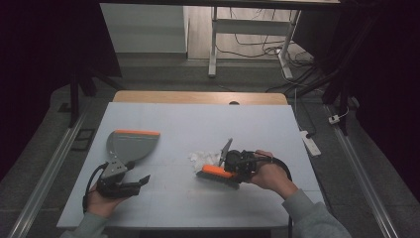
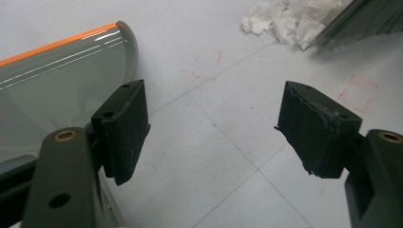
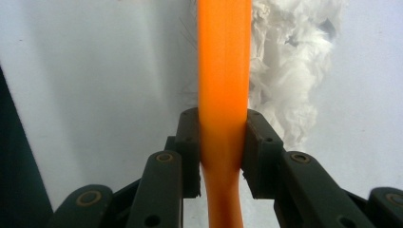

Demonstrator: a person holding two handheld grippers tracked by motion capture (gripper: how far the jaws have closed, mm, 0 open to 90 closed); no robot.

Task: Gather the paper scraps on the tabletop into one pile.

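My right tongs [image 3: 222,142] are clamped on the brush's smooth orange handle [image 3: 224,85]. Left tongs [image 2: 211,128] gape wide, holding nothing. Grey plastic dustpan [image 2: 57,90] w/ orange lip lies at their 10 o'clock; crumpled white tissue [image 2: 285,21] at 1 o'clock against the bristles, on pale surface [image 2: 214,156].

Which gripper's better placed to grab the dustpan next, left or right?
Left, probably. The left gripper is open and sits just below the dustpan, beside its handle. The right gripper is shut on the brush next to the crumpled paper, farther from the pan.
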